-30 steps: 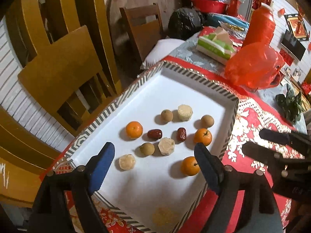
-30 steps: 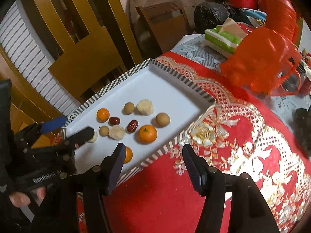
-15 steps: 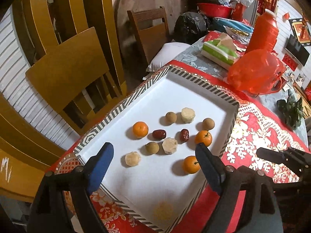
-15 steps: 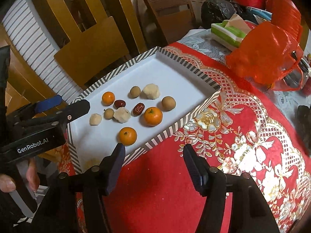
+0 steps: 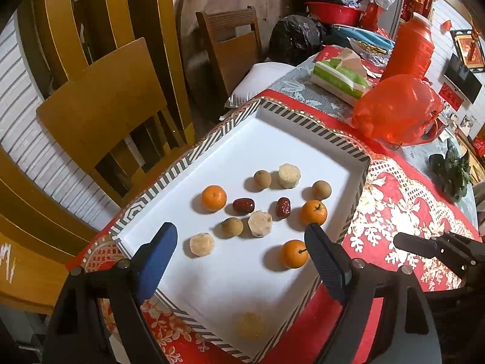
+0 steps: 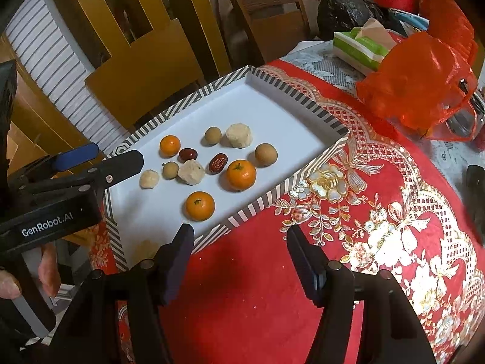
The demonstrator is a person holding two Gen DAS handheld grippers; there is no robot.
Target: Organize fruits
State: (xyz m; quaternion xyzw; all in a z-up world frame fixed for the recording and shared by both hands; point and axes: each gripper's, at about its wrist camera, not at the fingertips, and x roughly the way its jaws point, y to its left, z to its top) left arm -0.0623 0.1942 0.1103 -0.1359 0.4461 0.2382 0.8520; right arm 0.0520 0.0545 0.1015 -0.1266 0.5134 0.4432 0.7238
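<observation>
A white tray with a striped rim (image 5: 188, 163) (image 6: 306, 106) holds mixed fruit: three tangerines, the nearest one (image 5: 293, 254) (image 6: 200, 206), two red dates (image 5: 243, 206) (image 6: 218, 163), three brown longans (image 5: 262, 179) and several pale peeled pieces (image 5: 259, 224). My left gripper (image 5: 241, 253) is open and empty above the tray's near end; it also shows in the right wrist view (image 6: 100, 159). My right gripper (image 6: 239, 254) is open and empty over the red cloth, just right of the tray's rim.
A red patterned tablecloth (image 6: 379, 227) covers the table. An orange plastic bag (image 5: 397, 109), a green tissue pack (image 5: 339, 75) and an orange jug (image 5: 412, 48) stand behind the tray. Wooden chairs (image 5: 100, 100) stand at the table's left edge.
Both grippers have drawn back and up from the tray, so the fruit sits farther away in both views. The fruit has not moved.
</observation>
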